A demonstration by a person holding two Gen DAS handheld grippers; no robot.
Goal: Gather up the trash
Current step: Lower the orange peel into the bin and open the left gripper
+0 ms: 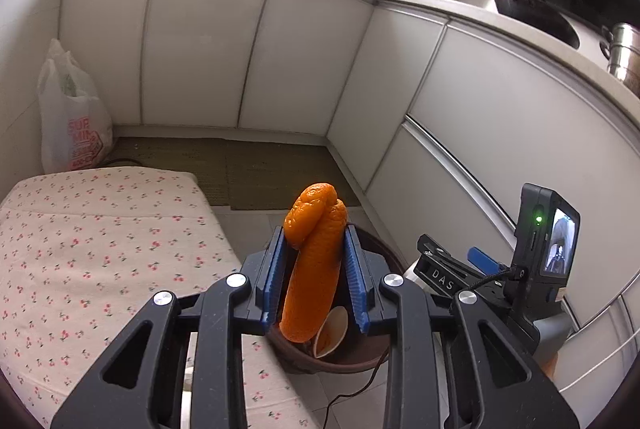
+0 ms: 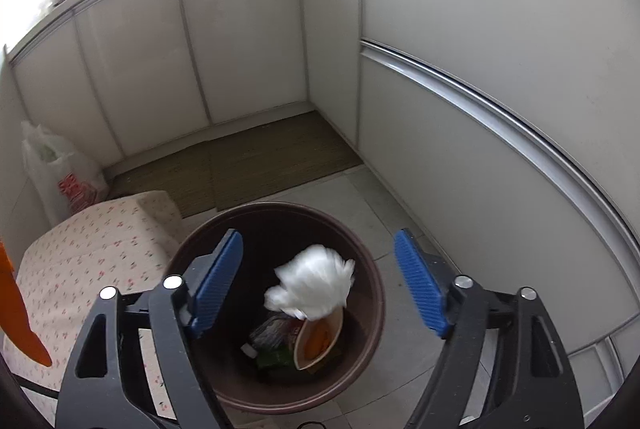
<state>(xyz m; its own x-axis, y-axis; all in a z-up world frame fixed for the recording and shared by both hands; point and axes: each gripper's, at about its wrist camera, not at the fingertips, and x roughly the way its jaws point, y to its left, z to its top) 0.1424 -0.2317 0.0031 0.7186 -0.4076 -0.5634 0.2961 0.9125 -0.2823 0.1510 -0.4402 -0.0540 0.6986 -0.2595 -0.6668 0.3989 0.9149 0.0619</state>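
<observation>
One round brown plastic bin [image 2: 372,293] stands on the tiled floor beside one cherry-print cushioned seat [image 1: 100,249]. Inside lie one tilted paper cup [image 2: 320,337] and dark wrappers [image 2: 276,333], too jumbled to count — with one white crumpled wad [image 2: 312,277] blurred above them. The right gripper [image 2: 318,285] tilts down over the bin, jaws wide, gripping nothing. The left gripper [image 1: 314,279] clamps one orange peel [image 1: 316,261], upright — above the bin's edge.

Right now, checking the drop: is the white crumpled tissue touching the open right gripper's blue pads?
Apart. The right wrist view shows the white crumpled tissue over the brown bin, clear gaps separating it from both pads of the right gripper.
</observation>
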